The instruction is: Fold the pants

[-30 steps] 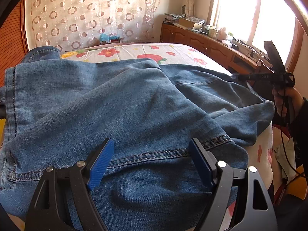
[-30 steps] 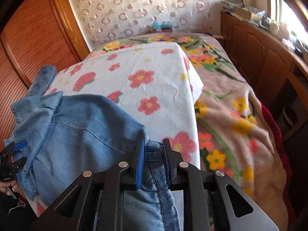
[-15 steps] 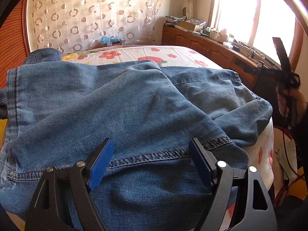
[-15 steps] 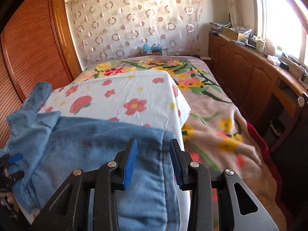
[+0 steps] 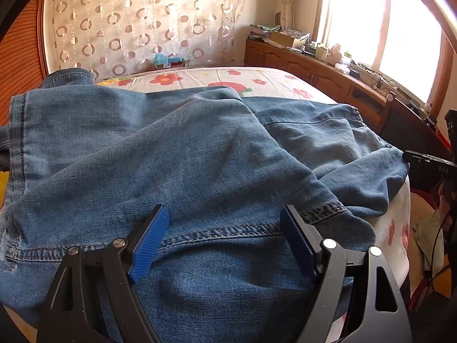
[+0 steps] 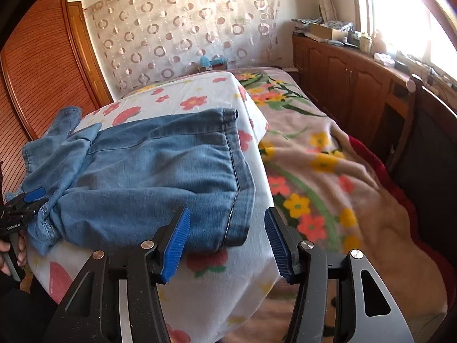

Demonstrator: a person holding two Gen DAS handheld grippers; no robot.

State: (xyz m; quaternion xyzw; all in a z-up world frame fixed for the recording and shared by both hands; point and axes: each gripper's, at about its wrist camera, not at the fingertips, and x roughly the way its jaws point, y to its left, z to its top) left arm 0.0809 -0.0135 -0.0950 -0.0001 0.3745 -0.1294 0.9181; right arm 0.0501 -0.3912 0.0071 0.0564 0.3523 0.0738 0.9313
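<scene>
Jeans lie bunched on the white floral sheet at the bed's near corner, hem end toward the sheet's rt edge. Rt gripper sits just off the hem, jaws opening, blue pads clear of the denim, nothing btwn them. L gripper hovers over the jeans' stitched seam, jaws wide apart, not pinching cloth. Floral blanket lies beside the sheet.

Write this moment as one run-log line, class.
task: fold pants | left claw: open over jeans | right claw: opening, nothing gripped | jeans: on flowered sheet
</scene>
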